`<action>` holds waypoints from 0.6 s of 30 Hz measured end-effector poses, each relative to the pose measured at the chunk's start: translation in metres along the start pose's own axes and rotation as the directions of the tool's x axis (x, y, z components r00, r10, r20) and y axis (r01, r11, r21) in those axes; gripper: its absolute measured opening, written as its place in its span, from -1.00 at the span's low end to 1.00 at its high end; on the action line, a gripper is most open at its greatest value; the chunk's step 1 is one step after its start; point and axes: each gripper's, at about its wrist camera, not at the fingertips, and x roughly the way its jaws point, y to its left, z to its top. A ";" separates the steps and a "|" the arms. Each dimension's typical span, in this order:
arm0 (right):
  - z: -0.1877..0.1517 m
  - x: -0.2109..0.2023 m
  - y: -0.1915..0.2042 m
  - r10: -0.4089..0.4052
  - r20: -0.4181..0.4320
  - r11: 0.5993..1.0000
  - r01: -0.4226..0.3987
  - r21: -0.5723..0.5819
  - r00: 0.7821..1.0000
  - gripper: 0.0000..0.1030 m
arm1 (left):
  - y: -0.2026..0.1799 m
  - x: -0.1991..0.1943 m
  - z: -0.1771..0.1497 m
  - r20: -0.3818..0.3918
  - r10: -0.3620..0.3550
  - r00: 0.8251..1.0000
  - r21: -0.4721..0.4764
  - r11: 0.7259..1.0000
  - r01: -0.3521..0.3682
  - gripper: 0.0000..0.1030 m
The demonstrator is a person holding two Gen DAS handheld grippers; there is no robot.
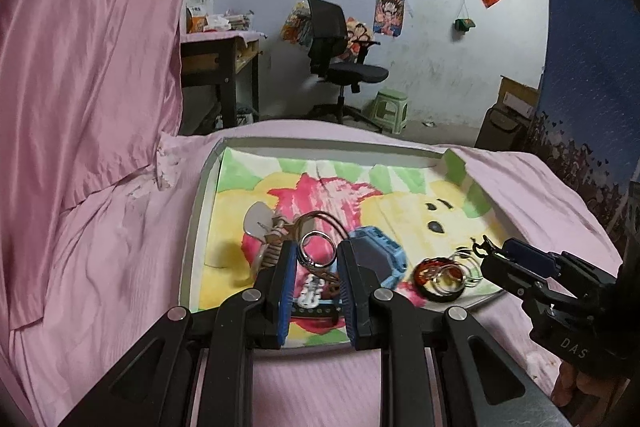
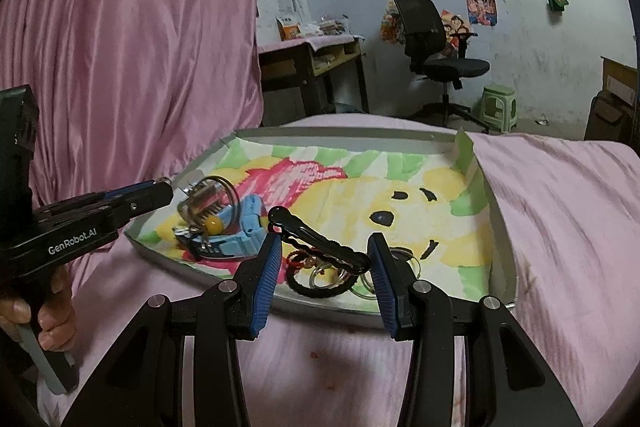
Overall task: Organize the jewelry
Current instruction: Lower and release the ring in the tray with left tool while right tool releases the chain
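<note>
1. We recorded a shallow grey tray (image 1: 199,211) on the pink bedsheet (image 1: 120,267), lined with a painted paper (image 2: 400,183).
2. Within the tray, at its near-left part: a blue watch (image 1: 378,255), silver rings (image 1: 318,247), and a pale pendant (image 1: 256,221), heaped together and touching.
3. Nearer the tray's front edge, right of that heap: a dark bangle (image 1: 438,277) with loose rings and a black clip (image 2: 316,237) lying across it.
4. The left gripper (image 1: 316,267) sat over the heap, jaws narrowly apart around the rings; whether they pinched anything, we could not tell.
5. The right gripper (image 2: 324,267) was spread wide, straddling the bangle, gripping nothing.
</note>
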 end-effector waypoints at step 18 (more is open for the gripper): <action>-0.002 0.037 -0.003 -0.055 -0.134 0.998 0.057 0.015 0.989 -0.23 | 0.017 0.030 -0.005 -0.136 -0.009 0.991 -0.054 0.999 0.002 -0.62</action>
